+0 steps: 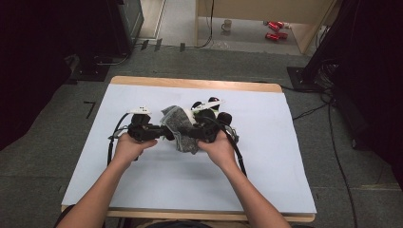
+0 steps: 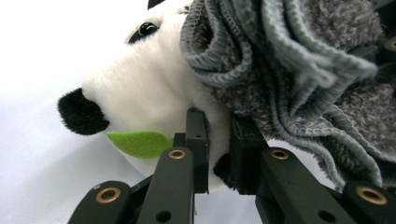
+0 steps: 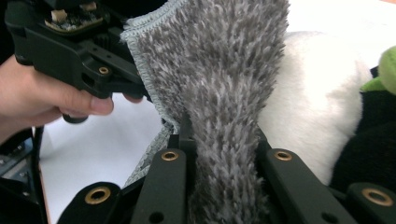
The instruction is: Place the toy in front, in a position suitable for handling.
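Note:
A grey fluffy cloth (image 1: 179, 127) hangs bunched between my two grippers over the middle of the table. My left gripper (image 1: 166, 133) grips its left edge, and my right gripper (image 1: 191, 133) grips its right side. In the right gripper view the cloth (image 3: 219, 70) runs up between the jaws of my right gripper (image 3: 225, 151), which is shut on it. In the left gripper view the folded cloth (image 2: 289, 70) drapes over my left gripper (image 2: 219, 149), whose jaws stand nearly together. Right behind the cloth lies a black and white panda plush (image 2: 154, 79), which has a green leaf (image 2: 135, 142) at its mouth.
The white-covered table (image 1: 266, 156) has bare room on all sides of the hands. The panda (image 1: 209, 110) lies just beyond the grippers. Cables trail from both grippers toward the person. On the floor beyond the table are a mug (image 1: 227, 24) and red cans (image 1: 274, 29).

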A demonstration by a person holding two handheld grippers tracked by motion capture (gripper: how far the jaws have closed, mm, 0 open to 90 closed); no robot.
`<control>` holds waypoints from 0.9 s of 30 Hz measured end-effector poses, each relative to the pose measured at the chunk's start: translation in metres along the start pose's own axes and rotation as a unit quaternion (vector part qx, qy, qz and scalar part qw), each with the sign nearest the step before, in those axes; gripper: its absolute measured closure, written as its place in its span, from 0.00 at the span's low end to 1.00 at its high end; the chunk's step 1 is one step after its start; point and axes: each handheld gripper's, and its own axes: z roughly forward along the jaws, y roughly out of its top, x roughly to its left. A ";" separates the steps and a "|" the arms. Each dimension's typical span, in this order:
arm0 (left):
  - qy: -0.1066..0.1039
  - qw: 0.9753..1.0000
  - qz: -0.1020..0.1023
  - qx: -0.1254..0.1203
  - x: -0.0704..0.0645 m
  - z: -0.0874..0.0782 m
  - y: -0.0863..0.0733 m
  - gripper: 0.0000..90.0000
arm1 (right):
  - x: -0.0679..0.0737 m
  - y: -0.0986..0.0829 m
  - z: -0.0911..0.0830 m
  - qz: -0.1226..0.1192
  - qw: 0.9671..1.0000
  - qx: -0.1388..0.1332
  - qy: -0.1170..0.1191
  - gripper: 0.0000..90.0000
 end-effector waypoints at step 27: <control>0.009 1.000 -0.025 -0.011 0.008 -0.008 -0.006 0.91 | -0.044 -0.013 -0.030 0.008 0.999 -0.028 -0.035 0.85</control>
